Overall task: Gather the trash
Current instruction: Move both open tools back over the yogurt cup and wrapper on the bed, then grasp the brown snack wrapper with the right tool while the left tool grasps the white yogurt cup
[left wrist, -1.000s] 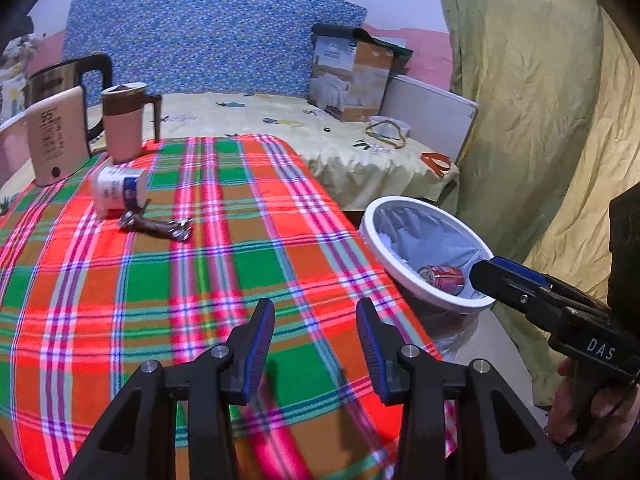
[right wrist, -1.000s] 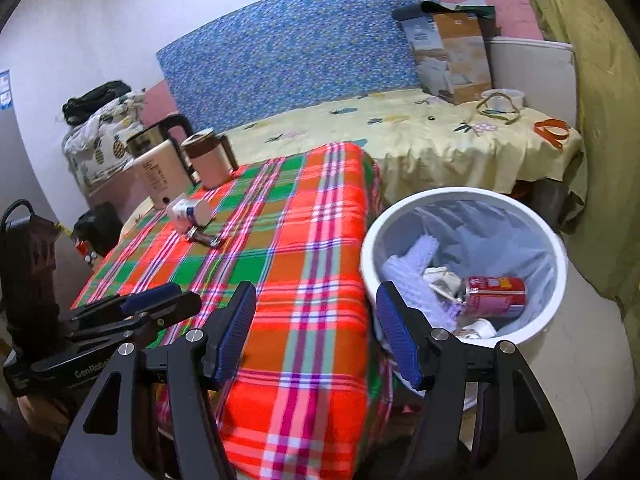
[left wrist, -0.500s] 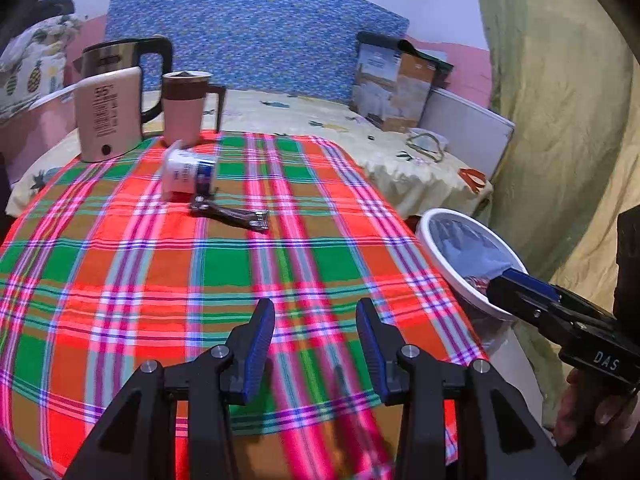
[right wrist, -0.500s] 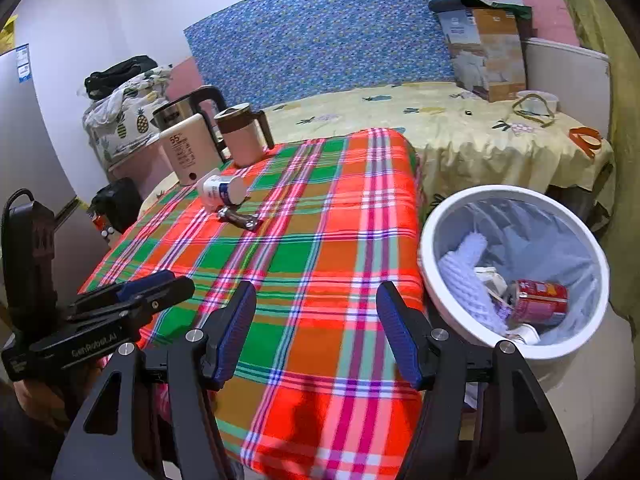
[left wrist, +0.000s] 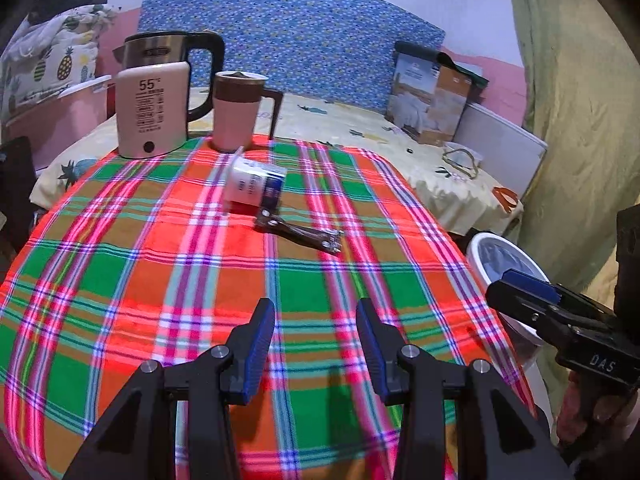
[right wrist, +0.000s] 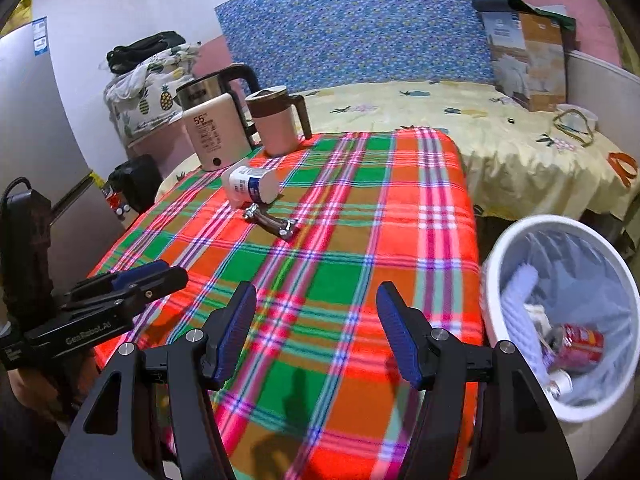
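Observation:
A white and blue cup (left wrist: 254, 187) lies on its side on the plaid tablecloth (left wrist: 160, 280), with a crumpled silver wrapper (left wrist: 304, 235) just in front of it; both show in the right wrist view, the cup (right wrist: 250, 185) and the wrapper (right wrist: 274, 222). A white trash bin (right wrist: 560, 312) with a clear liner stands right of the table and holds a red can (right wrist: 578, 342) and white scraps. My left gripper (left wrist: 315, 344) is open and empty over the near table. My right gripper (right wrist: 316, 332) is open and empty over the table's near right part.
A pink kettle (left wrist: 154, 114) and a pink mug with a brown lid (left wrist: 238, 110) stand at the table's far edge. A bed with a yellow sheet (right wrist: 500, 136) lies behind, with a cardboard box (right wrist: 528, 64). A green curtain (left wrist: 580, 100) hangs on the right.
Both grippers have swung left, away from the bin and toward the table. The cup and wrapper now sit nearer the centre of both views. Both grippers stay open.

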A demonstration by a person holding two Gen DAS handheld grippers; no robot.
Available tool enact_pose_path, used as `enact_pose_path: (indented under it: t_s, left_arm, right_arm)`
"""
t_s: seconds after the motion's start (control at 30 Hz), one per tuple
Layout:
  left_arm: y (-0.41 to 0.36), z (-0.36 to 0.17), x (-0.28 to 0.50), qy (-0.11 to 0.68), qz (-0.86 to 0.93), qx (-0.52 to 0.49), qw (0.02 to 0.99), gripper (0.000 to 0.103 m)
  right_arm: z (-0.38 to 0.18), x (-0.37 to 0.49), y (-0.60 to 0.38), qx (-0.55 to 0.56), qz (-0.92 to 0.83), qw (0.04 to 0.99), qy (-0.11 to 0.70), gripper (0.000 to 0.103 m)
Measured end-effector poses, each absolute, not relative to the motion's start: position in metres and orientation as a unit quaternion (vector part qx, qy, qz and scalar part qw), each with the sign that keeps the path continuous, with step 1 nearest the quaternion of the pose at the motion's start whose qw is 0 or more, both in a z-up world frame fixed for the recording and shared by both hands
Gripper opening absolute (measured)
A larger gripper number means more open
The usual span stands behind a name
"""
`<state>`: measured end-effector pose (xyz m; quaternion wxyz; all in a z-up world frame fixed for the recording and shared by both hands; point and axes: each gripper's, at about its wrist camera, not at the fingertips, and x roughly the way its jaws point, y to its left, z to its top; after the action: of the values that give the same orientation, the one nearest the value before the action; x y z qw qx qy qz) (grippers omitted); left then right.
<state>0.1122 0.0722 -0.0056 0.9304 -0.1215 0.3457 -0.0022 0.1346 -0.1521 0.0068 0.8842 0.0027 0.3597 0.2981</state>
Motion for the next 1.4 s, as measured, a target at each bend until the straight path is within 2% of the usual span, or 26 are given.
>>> enact_pose_path:
  t_s: [0.8, 0.9, 1.07, 1.17, 1.4]
  left_arm:
    - [0.140, -0.012, 0.146, 0.342, 0.032, -0.145, 0.928, 0.042]
    - [0.143, -0.011, 0.150, 0.341, 0.032, -0.144, 0.928, 0.042]
    - [0.145, -0.007, 0.161, 0.338, 0.030, -0.146, 0.929, 0.042]
    - [0.143, -0.006, 0.168, 0.337, 0.025, -0.144, 0.930, 0.042]
    - [0.134, -0.006, 0.194, 0.343, 0.015, -0.123, 0.931, 0.042]
  right_arm:
    - [-0.025, 0.212, -0.049, -0.099, 0.359, 0.843, 0.388, 0.059]
    - [-0.031, 0.220, -0.037, -0.113, 0.367, 0.831, 0.402, 0.053]
    - [-0.036, 0.219, -0.028, -0.144, 0.371, 0.818, 0.417, 0.033]
    - [-0.035, 0.210, -0.034, -0.157, 0.363, 0.821, 0.411, 0.027]
    - [-0.027, 0.186, -0.074, -0.120, 0.346, 0.834, 0.413, 0.024]
